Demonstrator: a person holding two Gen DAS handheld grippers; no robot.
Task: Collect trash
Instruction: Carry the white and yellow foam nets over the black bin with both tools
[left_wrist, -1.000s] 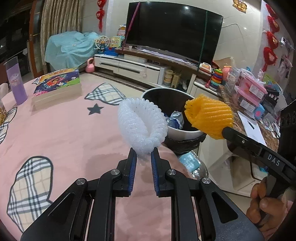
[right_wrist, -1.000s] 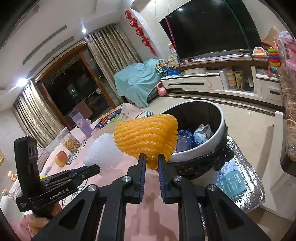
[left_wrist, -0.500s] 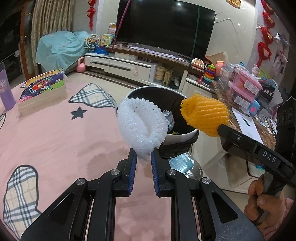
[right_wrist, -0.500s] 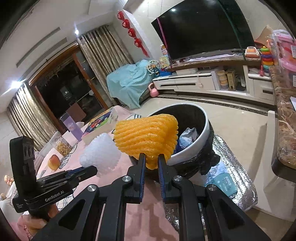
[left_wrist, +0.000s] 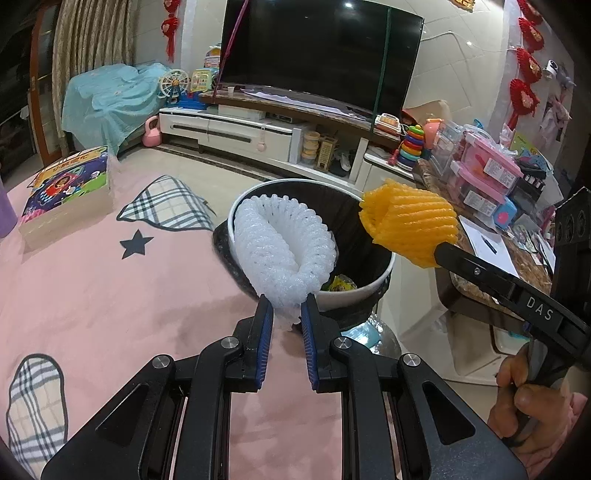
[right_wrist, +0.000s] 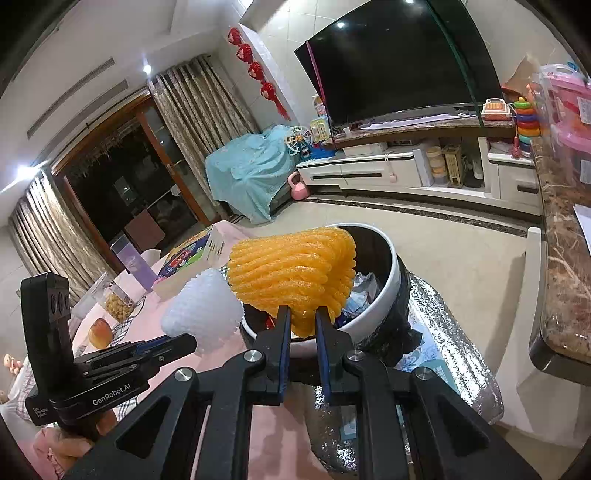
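Left gripper (left_wrist: 287, 314): jaws clamped on white foam net (left_wrist: 284, 247). Right gripper (right_wrist: 301, 325): jaws clamped on orange foam net (right_wrist: 291, 273), right of the left gripper.

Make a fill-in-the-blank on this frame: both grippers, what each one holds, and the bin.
1. The left gripper is shut on a foam fruit net whose colour is ____.
2. The right gripper is shut on a foam fruit net whose colour is ____.
3. Both nets are held near the white-rimmed ____ lined with a black bag.
4. The picture book lies on a tablecloth whose main colour is ____.

Missing words: white; orange; trash bin; pink
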